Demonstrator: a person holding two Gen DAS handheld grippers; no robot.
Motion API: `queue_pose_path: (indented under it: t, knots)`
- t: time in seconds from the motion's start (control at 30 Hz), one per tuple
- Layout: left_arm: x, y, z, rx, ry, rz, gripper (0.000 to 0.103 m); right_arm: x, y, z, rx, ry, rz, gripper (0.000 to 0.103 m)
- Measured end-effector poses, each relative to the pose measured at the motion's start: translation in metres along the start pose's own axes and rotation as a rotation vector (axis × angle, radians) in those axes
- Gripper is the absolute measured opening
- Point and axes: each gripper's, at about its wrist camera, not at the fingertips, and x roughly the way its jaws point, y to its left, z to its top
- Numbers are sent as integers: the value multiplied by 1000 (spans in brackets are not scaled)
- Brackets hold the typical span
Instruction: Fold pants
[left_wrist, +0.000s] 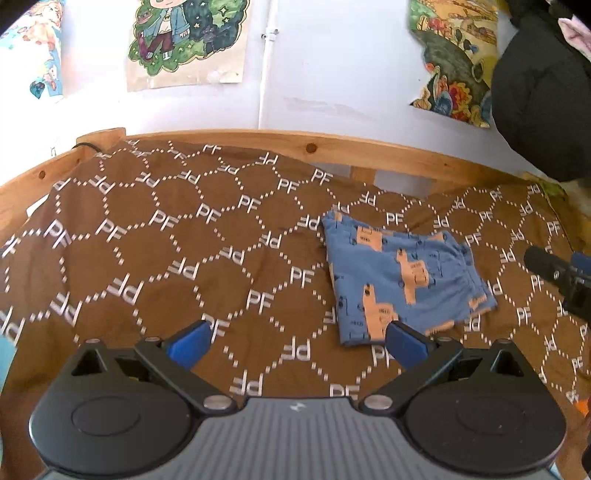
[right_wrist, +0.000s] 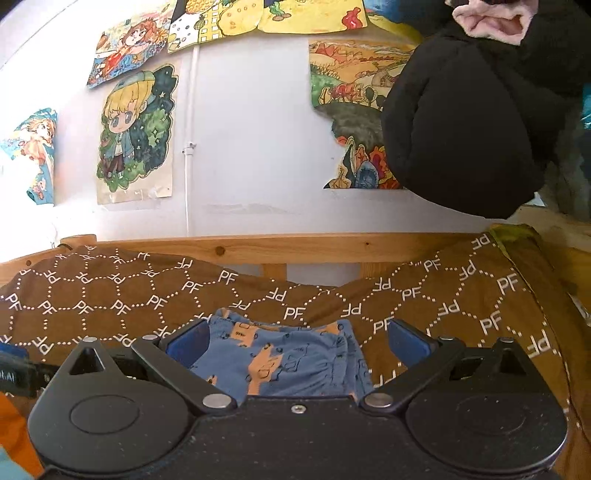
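Note:
Small blue pants with orange llama print (left_wrist: 399, 284) lie folded into a compact rectangle on a brown bedcover (left_wrist: 166, 258) with white "PF" letters. My left gripper (left_wrist: 299, 341) is open and empty, held above the cover just left of and in front of the pants. My right gripper (right_wrist: 299, 341) is open and empty, its blue fingers straddling the near part of the pants (right_wrist: 284, 362) from above. The right gripper also shows at the right edge of the left wrist view (left_wrist: 565, 277).
A wooden bed frame (left_wrist: 332, 144) runs along the back, against a white wall with several drawings. A black padded garment (right_wrist: 472, 122) hangs at the upper right. Something orange (right_wrist: 14, 435) lies at the lower left of the right wrist view.

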Motion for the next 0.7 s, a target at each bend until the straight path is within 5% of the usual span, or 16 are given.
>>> queue_pose_path:
  t: [0.3, 0.7]
  knots:
    - [-22, 13, -38, 18, 32, -4, 103, -38, 15, -33, 10, 61, -24, 102]
    - [0, 29, -80, -63, 90, -17, 103, -57, 27, -87, 25, 162, -74, 102]
